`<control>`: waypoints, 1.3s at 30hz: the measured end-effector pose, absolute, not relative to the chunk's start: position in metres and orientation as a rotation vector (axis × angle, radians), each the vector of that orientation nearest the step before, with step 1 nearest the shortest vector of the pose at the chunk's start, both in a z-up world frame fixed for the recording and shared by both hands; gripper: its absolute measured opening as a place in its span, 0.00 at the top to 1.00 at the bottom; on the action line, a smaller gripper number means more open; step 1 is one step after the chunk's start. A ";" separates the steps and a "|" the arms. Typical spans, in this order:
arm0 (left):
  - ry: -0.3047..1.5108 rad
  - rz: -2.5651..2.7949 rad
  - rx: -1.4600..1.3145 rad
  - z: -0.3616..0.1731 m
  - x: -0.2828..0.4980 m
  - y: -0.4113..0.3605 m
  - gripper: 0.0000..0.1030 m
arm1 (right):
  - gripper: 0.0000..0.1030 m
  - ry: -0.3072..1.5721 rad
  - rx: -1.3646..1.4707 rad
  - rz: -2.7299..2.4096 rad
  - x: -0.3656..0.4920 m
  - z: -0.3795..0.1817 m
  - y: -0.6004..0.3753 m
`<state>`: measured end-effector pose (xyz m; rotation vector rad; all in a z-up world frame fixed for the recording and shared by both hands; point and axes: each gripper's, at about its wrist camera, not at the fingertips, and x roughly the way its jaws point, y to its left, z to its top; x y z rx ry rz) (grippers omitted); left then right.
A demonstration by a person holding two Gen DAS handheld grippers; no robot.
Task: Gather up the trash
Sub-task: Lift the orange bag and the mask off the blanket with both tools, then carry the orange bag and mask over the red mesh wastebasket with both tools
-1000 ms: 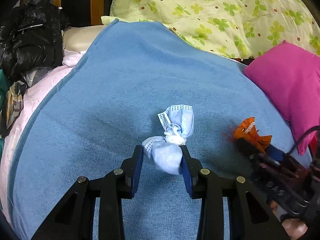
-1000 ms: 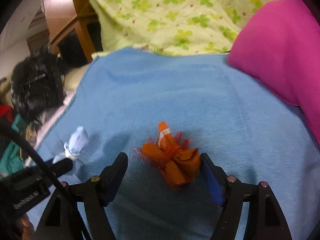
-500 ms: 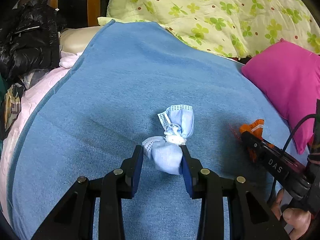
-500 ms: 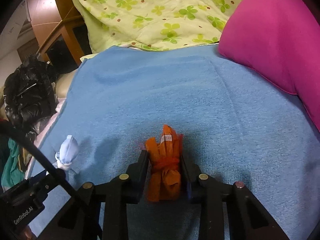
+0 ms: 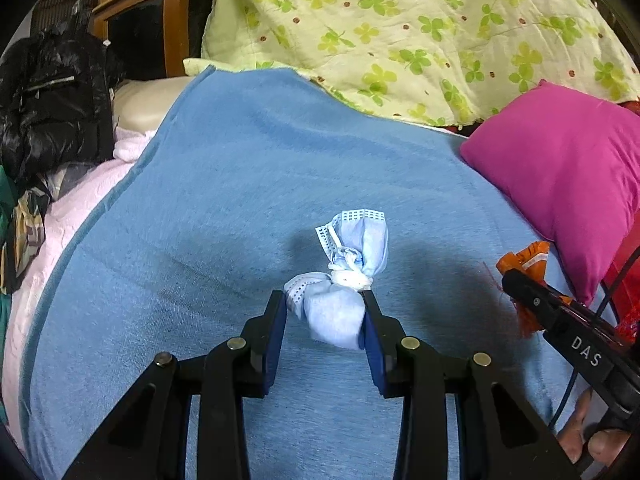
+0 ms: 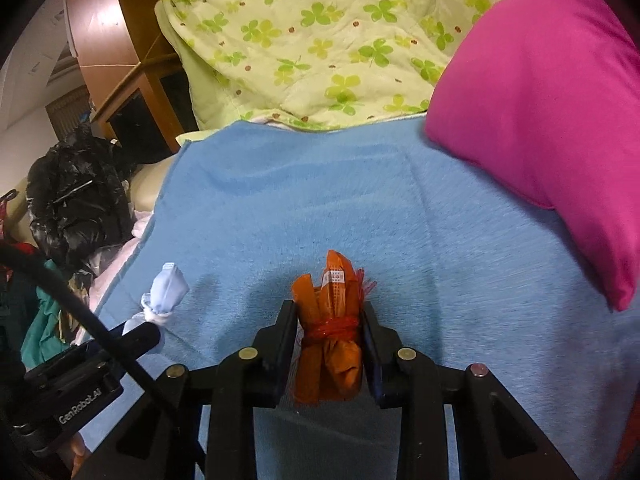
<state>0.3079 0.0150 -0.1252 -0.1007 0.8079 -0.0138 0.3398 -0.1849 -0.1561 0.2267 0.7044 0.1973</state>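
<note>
The left gripper (image 5: pixel 325 312) squeezes the bottom half of a knotted blue face mask (image 5: pixel 347 276), so that part is partly hidden between the two black fingers, and the top half sticks out past the tips. The mask is over the middle of the blue blanket (image 5: pixel 248 184), and it is hard to tell if it touches the blanket or is lifted a little above it. The right gripper (image 6: pixel 329 330) is clamped on an orange mask bundle (image 6: pixel 332 332) tied with red string. Its lower end drops behind the fingers, and its top pokes up above them. This bundle is also over the middle of the blanket, a bit toward the near edge. In the left wrist view only a small orange corner of that bundle shows, at the right edge of the blanket, behind the other tool. A person's fingertips (image 5: pixel 592 440) peek in at the bottom right, cut off by the picture edge. A pink pillow (image 6: pixel 552 92) lies on the right edge of the blanket, and its far side is cut off. A yellow-green quilt with clover shapes (image 5: pixel 400 28) is piled along the far edge. A shiny black jacket (image 5: pixel 52 96) is heaped past the left edge, with blurry clothes under it that are hard to make out. No bin or bag for the trash can be seen.
</note>
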 end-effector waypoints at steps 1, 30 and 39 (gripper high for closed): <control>0.801 -0.012 -0.094 -0.123 0.306 0.013 0.62 | 0.68 0.699 0.226 0.197 0.336 -0.153 -0.187; 0.667 -0.096 0.087 -0.073 0.257 -0.097 0.62 | 0.68 0.513 0.163 0.136 0.239 -0.082 -0.264; 0.634 -0.125 0.121 -0.063 0.247 -0.123 0.62 | 0.68 0.447 0.162 0.102 0.211 -0.067 -0.289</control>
